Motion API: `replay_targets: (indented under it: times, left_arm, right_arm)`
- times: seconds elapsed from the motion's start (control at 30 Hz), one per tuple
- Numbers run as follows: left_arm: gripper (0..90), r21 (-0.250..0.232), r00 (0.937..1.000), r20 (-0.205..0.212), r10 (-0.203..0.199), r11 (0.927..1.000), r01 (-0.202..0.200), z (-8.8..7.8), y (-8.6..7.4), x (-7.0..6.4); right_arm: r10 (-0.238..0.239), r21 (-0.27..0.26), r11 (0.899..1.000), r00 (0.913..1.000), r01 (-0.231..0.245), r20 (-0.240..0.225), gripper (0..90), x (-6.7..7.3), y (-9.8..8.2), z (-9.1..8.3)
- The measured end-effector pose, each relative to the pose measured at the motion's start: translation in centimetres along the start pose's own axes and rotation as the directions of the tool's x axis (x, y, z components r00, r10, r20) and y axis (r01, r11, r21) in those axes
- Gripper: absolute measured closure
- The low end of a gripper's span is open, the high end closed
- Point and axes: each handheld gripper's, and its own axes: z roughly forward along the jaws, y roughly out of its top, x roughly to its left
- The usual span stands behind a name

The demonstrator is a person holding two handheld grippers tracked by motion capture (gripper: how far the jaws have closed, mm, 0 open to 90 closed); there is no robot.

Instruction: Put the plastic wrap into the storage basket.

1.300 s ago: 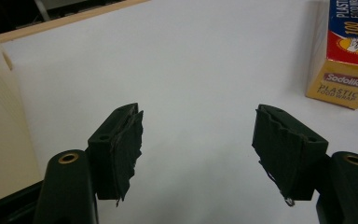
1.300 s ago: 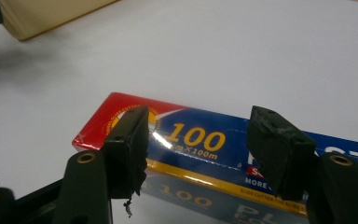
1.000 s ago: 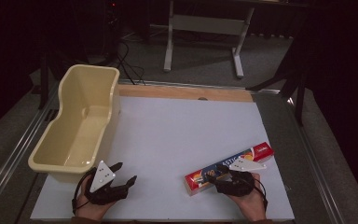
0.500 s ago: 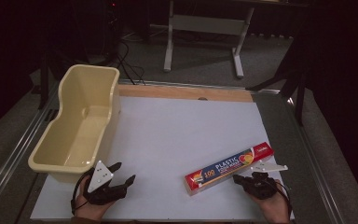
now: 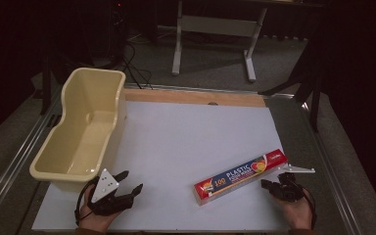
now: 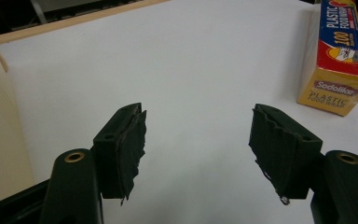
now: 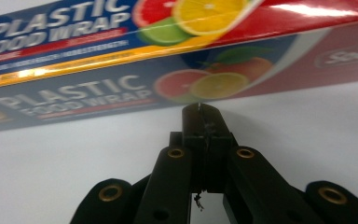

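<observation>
The long box of plastic wrap (image 5: 241,176) lies flat on the white tabletop (image 5: 191,137), slanted, near the front right side. The right tool (image 5: 272,185) sits just beside the box's near end, and its two black jaws are pressed together with nothing between them. The left tool (image 5: 129,183) rests near the yellow tub (image 5: 85,132), jaws spread wide and empty. The box looks smooth and light, so a poke from the shut right tool could make it slide or spin away. If the jaws only pinch a corner, the box might tip and drop before it gets to the tub.
</observation>
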Motion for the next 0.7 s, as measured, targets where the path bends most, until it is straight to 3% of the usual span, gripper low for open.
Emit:
replay_targets:
  times: [0.5, 0.7]
  left_arm:
    - [35.4, 0.001, 1.0, 0.001, 0.0, 1.0, 0.0, 0.0, 0.0, 0.0]
    - [35.3, 0.004, 1.0, -0.005, 0.001, 1.0, -0.001, 0.0, 0.0, 0.0]
  right_arm:
    - [-0.004, 0.031, 1.0, 0.9993, 0.003, 0.037, 90.0, -0.2, 1.8, 1.4]
    - [-0.005, 0.022, 1.0, 0.9993, 0.005, 0.037, 90.0, -0.1, 4.2, 3.4]
